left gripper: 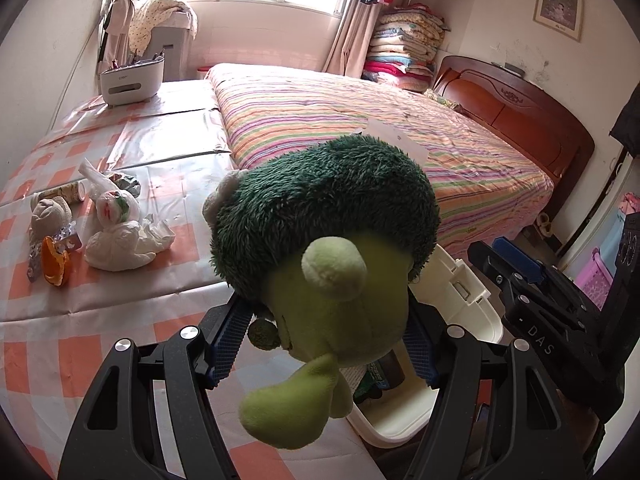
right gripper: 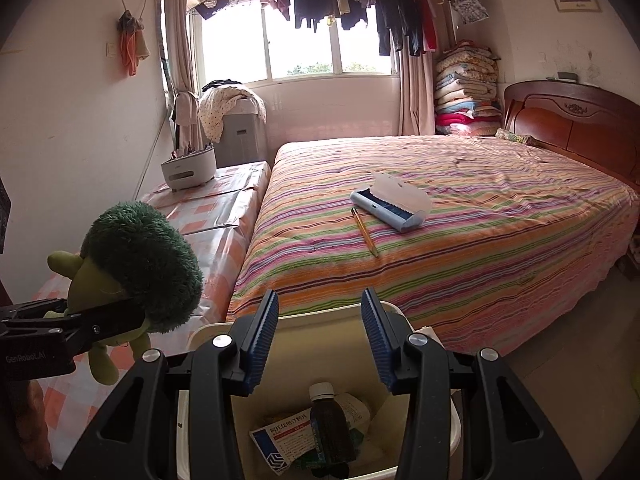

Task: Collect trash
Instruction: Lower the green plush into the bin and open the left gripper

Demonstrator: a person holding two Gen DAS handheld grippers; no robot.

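My left gripper is shut on a green broccoli plush toy and holds it in the air beside the checked table, above a white trash bin. The toy also shows at the left of the right wrist view. My right gripper is open and empty just above the bin, which holds a dark bottle and a medicine box. Trash lies on the table at the left: white crumpled bags, an orange peel, wrappers.
The checked tablecloth table runs along the left wall with a white organizer box at its far end. A striped bed carries a blue lint brush and a pencil. Folded quilts are stacked by the headboard.
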